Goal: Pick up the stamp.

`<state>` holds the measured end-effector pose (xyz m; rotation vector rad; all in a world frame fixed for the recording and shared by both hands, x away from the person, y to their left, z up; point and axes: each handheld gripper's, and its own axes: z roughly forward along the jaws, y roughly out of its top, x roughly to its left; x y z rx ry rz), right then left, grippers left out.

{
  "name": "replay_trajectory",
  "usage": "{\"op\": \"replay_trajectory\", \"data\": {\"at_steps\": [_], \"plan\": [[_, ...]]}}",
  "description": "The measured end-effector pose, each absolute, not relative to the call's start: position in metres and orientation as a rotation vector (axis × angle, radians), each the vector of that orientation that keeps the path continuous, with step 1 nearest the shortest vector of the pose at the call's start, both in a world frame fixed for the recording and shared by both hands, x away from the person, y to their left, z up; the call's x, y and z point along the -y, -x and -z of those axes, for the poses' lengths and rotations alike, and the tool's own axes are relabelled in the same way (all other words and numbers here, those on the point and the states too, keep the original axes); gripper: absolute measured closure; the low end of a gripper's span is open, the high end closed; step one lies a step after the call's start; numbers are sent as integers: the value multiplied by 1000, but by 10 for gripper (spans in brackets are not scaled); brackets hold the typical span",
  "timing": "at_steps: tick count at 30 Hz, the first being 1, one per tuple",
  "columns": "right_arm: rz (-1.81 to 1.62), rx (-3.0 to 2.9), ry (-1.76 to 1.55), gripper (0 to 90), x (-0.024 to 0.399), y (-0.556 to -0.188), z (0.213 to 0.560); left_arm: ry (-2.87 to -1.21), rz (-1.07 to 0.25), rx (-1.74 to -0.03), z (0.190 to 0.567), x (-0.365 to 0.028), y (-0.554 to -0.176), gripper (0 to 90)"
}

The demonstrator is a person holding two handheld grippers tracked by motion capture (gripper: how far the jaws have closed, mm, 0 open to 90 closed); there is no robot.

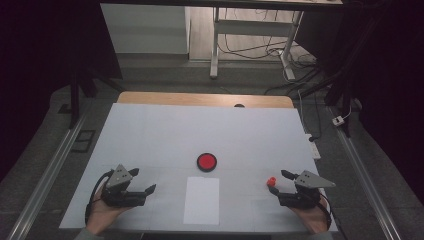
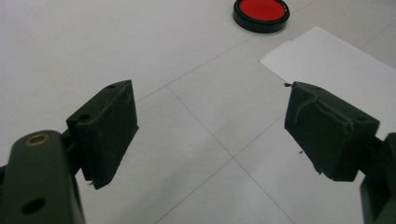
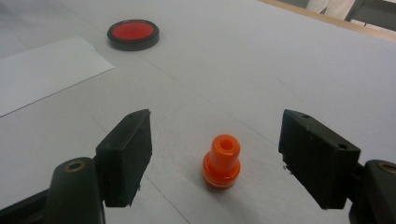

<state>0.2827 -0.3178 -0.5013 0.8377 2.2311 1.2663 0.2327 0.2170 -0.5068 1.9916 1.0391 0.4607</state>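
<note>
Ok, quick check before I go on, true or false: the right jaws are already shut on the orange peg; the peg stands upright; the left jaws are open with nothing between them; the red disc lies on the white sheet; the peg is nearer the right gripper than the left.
1. The right gripper is shut on the orange peg. False: its jaws stand open, the peg on the table between and just ahead of them, untouched.
2. The peg stands upright. True.
3. The left gripper is open with nothing between its jaws. True.
4. The red disc lies on the white sheet. False: it lies on the table just beyond the sheet.
5. The peg is nearer the right gripper. True.
</note>
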Motion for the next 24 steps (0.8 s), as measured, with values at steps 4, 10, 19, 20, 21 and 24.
{"op": "replay_trajectory", "data": {"at_steps": [4,10,19,20,21,24], "plan": [[-1266,-2234,-846,261,318,-283,502,-1997,-455,-1042,508,-217,-234,176],[-1267,-2226,-845,271,316,-284,498,-2000,-451,-1043,509,-216,-235,176],[-1227,-2237,-867,287,307,-290,484,-2014,-439,-1043,512,-214,-240,177],[-1227,-2237,-867,287,307,-290,484,-2014,-439,-1043,512,-214,-240,177],[-1204,-2249,-901,291,304,-292,480,-2016,-439,-1042,512,-214,-240,177],[-1171,-2270,-943,306,301,-295,478,-2020,-437,-1044,513,-213,-241,177]]}}
